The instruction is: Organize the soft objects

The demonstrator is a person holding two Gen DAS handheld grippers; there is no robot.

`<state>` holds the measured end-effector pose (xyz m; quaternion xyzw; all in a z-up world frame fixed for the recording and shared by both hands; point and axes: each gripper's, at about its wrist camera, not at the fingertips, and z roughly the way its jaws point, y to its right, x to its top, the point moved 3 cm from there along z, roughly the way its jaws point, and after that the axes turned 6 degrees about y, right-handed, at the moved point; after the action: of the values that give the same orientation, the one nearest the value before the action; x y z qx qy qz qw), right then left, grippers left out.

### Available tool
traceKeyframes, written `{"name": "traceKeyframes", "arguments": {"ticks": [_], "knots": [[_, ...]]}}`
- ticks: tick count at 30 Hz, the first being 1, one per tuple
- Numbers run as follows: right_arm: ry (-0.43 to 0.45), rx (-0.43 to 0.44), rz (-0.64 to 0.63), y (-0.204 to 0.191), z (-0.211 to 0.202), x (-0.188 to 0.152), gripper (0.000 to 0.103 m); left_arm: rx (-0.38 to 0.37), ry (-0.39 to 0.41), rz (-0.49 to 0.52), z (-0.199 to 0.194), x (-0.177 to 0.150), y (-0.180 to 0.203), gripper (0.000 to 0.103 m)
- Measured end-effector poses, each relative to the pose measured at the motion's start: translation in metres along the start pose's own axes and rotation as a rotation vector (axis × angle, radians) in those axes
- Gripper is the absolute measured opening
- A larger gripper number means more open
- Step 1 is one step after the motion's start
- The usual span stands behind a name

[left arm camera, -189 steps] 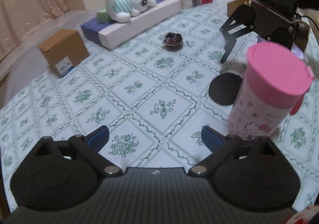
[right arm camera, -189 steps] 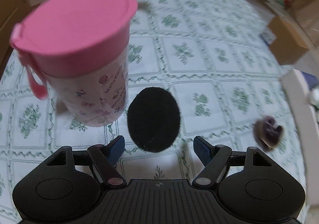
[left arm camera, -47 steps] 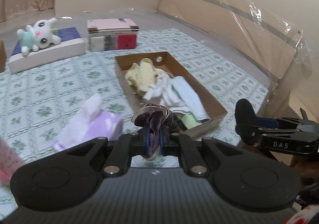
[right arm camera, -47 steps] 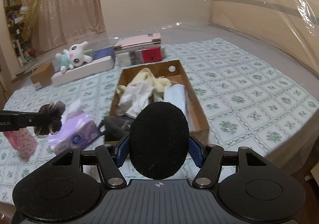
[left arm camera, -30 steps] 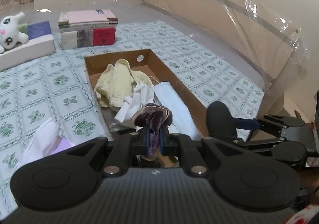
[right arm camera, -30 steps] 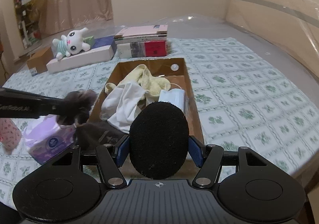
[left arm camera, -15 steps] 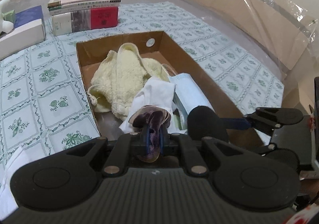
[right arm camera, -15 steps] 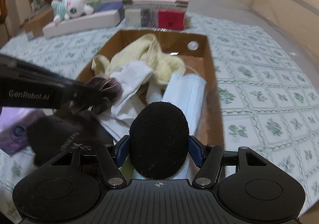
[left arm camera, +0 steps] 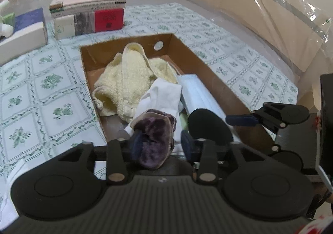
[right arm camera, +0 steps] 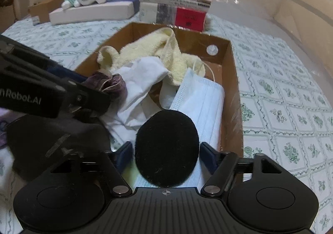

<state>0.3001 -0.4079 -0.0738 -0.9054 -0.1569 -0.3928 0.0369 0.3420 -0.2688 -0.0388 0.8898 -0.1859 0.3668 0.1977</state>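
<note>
Left wrist view: the left gripper (left arm camera: 159, 143) has its fingers parted around a purple scrunchie (left arm camera: 155, 137), which sags between them just above the near end of the cardboard box (left arm camera: 220, 82), so the drop is straight down; the right gripper (left arm camera: 218, 122) sits to its right, carrying a black round pad (left arm camera: 209, 127).

Right wrist view: the right gripper (right arm camera: 166, 153) pinches the black round pad (right arm camera: 166, 146) by its side edges, standing upright with its long axis vertical, over the face mask (right arm camera: 204, 98) inside the box (right arm camera: 231, 63), directly below and ahead.
</note>
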Motion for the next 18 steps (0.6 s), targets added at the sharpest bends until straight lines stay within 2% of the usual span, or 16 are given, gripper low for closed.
{"name": "traceKeyframes", "arguments": {"ticks": [1,3,12,18], "knots": [[0.021,0.000,0.001,0.000,-0.009,-0.001,0.077,0.002,0.007,-0.003,-0.006,0.000,0.001,0.044],[0.055,-0.008,0.009,0.000,-0.025,0.000,0.078,0.013,0.024,-0.005,-0.017,0.000,0.003,0.057],[0.183,-0.019,0.125,-0.005,-0.108,-0.003,0.080,0.044,0.122,-0.018,-0.084,-0.004,0.023,0.084],[0.199,-0.038,0.304,-0.008,-0.155,-0.021,0.081,0.105,0.206,-0.077,-0.141,-0.024,0.029,0.095]]}}
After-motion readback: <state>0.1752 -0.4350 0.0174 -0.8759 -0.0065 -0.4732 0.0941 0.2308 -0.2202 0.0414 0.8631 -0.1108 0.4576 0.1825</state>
